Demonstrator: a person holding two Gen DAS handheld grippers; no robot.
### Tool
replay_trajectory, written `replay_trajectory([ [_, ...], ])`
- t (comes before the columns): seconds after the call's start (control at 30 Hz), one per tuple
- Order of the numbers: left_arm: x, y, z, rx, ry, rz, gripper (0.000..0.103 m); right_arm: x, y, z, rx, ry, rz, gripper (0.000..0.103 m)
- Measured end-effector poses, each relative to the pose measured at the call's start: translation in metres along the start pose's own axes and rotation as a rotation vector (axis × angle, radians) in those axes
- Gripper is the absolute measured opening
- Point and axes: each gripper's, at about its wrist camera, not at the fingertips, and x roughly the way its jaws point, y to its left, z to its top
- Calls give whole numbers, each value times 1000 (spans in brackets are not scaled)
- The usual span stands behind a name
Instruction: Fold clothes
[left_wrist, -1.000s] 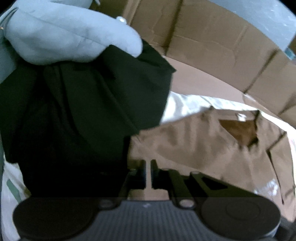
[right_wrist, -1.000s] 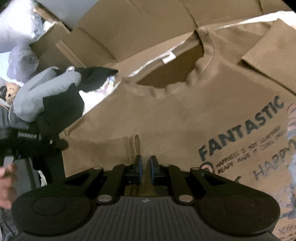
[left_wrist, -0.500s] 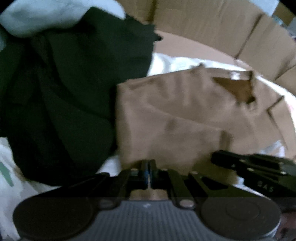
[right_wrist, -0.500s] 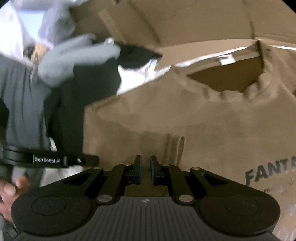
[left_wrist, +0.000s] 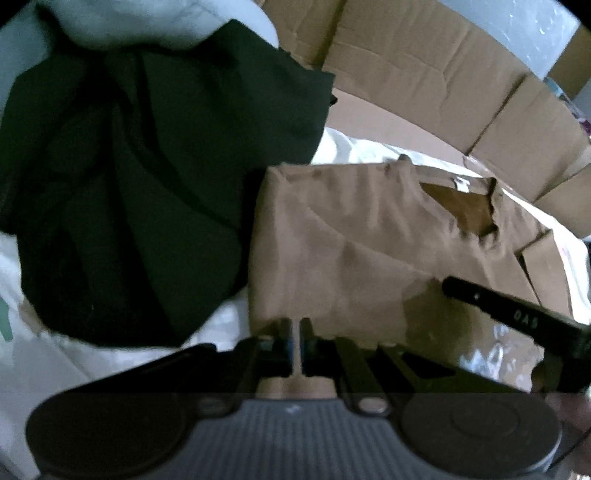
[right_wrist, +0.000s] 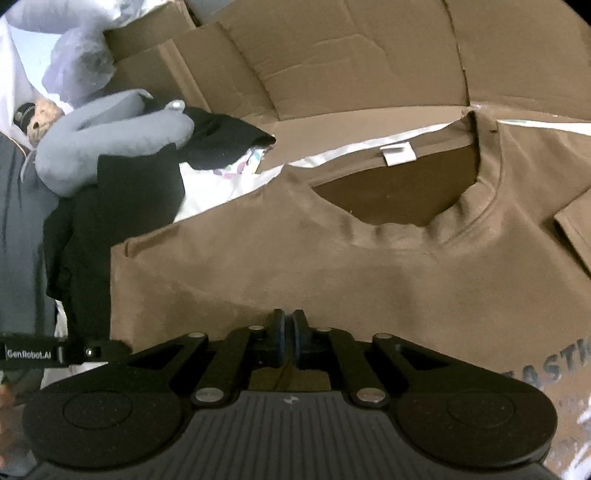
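Both the left gripper (left_wrist: 295, 326) and right gripper (right_wrist: 289, 320) are clenched on the brown T-shirt (right_wrist: 332, 258), near its folded left edge

Flattened cardboard sheets (right_wrist: 369, 62) across the whole back of the scene, brown, creased, joined at visible seams and flaps; seen again in the left wrist view (left_wrist: 424, 74) as a curved band. Pale grey-blue wall or sheet (left_wrist: 517, 22) showing above the cardboard at top right. White cloth cover (left_wrist: 354, 147) with a faint coloured print (right_wrist: 236, 166) spread over the work surface; kind of surface beneath cannot be told. Crumpled pale plastic wrap (right_wrist: 77, 66) at upper left. Light soft and uneven: white cover bright, near-washed-out; lower left dim.
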Motion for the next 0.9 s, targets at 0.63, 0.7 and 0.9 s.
replay_trajectory([
  [0.63,-8,-6,-58,47,39,30,6,-30,62,-75,-240,191,132,8],
  [0.7,-11,-4,-68,40,55,27,6,-32,65,-81,-253,205,128,8],
  [0.9,-18,-3,-94,35,58,29,6,-41,76,-95,-289,242,98,8],
])
